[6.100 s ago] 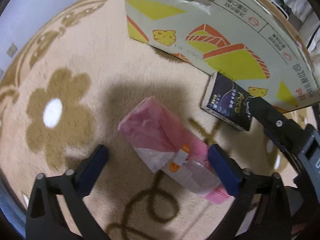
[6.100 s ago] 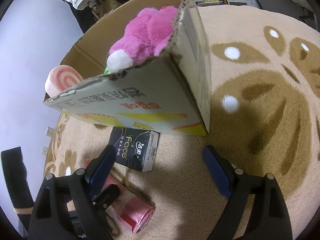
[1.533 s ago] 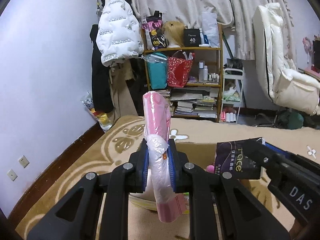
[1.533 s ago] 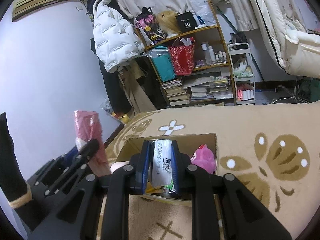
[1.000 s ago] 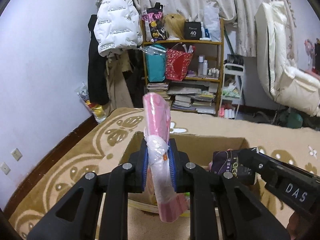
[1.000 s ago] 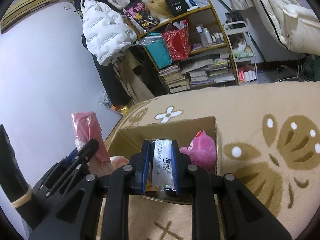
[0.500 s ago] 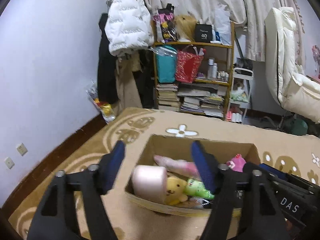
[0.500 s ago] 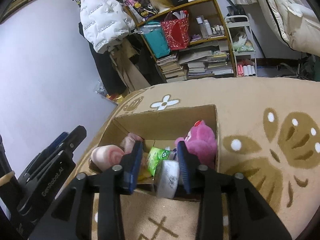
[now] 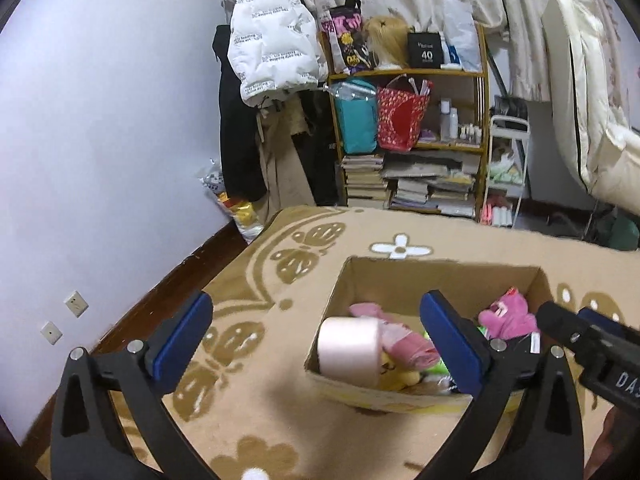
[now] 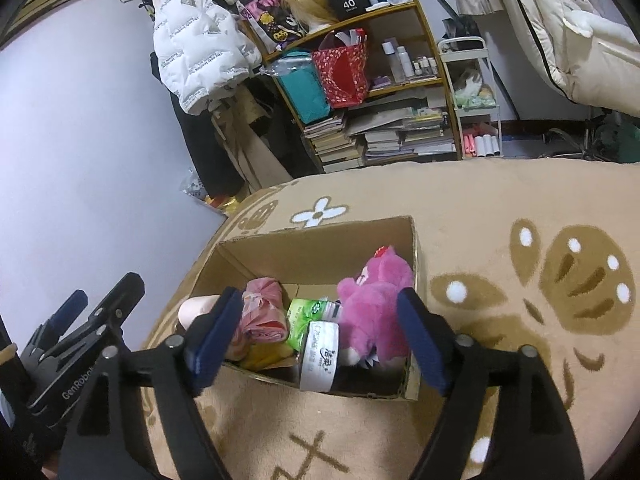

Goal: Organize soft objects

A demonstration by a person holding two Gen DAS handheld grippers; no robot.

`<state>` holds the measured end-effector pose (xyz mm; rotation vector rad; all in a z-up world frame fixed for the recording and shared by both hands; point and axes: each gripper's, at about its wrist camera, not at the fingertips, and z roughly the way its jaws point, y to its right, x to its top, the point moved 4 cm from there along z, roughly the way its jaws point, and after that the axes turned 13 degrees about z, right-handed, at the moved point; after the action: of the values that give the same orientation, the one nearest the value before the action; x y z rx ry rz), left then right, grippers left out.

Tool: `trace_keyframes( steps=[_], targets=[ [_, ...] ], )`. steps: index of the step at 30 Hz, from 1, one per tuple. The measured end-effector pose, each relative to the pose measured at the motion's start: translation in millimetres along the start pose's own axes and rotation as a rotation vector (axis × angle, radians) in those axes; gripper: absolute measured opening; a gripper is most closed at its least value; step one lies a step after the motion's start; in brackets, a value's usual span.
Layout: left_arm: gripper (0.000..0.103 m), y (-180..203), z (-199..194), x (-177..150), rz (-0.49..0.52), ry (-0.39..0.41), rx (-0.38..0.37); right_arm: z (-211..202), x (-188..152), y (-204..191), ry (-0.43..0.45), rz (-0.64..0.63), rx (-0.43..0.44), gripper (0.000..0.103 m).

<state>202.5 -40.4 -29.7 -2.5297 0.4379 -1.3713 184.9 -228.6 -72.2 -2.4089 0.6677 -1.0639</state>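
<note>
An open cardboard box (image 9: 440, 276) (image 10: 320, 244) stands on the beige rug. Inside lie the pink plastic pack (image 10: 262, 312) (image 9: 404, 342), the tissue pack (image 10: 320, 356) at the near wall, a pink plush toy (image 10: 376, 300) (image 9: 506, 318), a pale pink roll (image 9: 350, 350), a green packet (image 10: 306, 318) and a yellow toy (image 9: 400, 376). My left gripper (image 9: 316, 336) is open and empty above the box's left near corner. My right gripper (image 10: 320, 336) is open and empty above the box's near side. Each gripper shows at the edge of the other's view.
A wooden shelf (image 9: 412, 120) with bags, books and bottles stands against the far wall, with a white jacket (image 9: 272, 40) hanging beside it. A small white cart (image 10: 476, 112) and a white padded chair (image 9: 592, 100) are at the right. The wall (image 9: 100, 140) runs along the left.
Both grippers opened and let go: the pink pack and the tissue pack dropped into the box. Both grippers now stand wide open above it.
</note>
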Motion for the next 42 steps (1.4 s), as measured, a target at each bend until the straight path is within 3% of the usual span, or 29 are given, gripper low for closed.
trace_keyframes(
  steps=[7, 27, 42],
  targets=[
    [0.102, -11, -7, -3, -0.008, -0.011, 0.004, -8, -1, -2, 0.026, -0.028, -0.024, 0.103],
    [0.103, -27, -68, -16, 0.016, 0.017, 0.032, -58, -16, -11, 0.062, -0.065, -0.058, 0.103],
    [0.103, -20, -106, -31, 0.075, 0.027, -0.008, -111, -40, -14, 0.088, -0.103, -0.079, 0.103]
  ],
)
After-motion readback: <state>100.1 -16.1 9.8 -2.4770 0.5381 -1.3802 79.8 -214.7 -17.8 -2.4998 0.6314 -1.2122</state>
